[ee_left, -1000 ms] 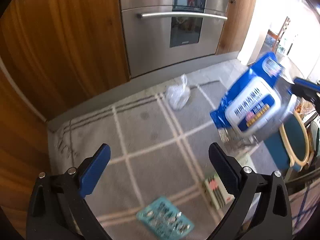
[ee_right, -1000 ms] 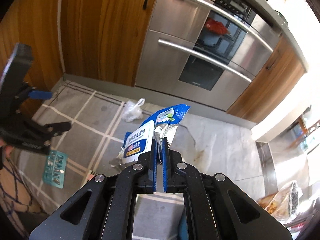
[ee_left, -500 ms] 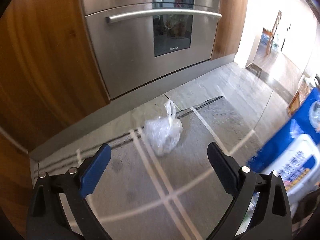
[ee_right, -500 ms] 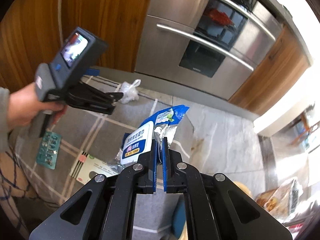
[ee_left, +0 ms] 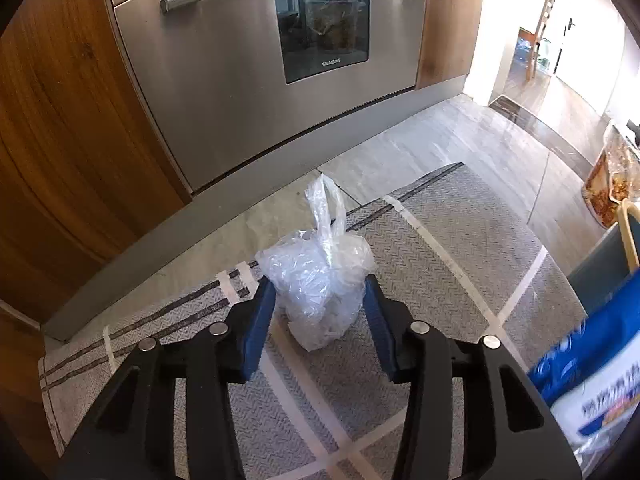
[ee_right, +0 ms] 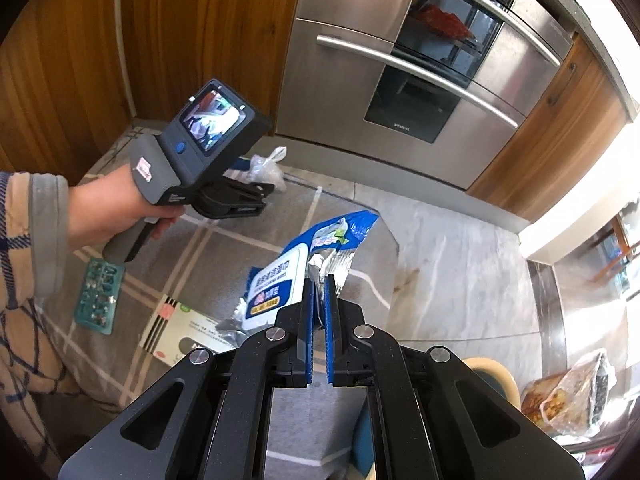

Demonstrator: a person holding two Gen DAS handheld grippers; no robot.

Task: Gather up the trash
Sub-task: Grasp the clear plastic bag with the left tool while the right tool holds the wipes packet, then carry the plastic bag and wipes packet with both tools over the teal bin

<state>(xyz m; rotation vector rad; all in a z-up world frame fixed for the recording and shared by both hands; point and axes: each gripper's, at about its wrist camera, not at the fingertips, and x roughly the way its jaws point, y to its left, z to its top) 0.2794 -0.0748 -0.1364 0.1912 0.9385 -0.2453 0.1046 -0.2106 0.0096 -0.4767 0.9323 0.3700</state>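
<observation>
A crumpled clear plastic bag (ee_left: 320,280) lies on the grey rug near the oven; it also shows in the right wrist view (ee_right: 266,168). My left gripper (ee_left: 320,304) has its blue pads on both sides of the bag and touches it, jaws partly closed. My right gripper (ee_right: 319,304) is shut on a blue and white wet-wipes packet (ee_right: 280,280) and holds it above the rug. The packet shows blurred at the lower right of the left wrist view (ee_left: 592,376).
A teal blister pack (ee_right: 98,296) and a white carton (ee_right: 180,328) lie on the rug (ee_left: 460,240). A teal bin with a cream rim (ee_right: 492,376) sits below my right gripper. A food bag (ee_right: 572,392) lies at right. The steel oven (ee_left: 260,80) and wooden cabinets stand behind.
My left gripper moved forward to the clear plastic bag and narrowed its jaws around it. My right gripper kept the packet held, almost still.
</observation>
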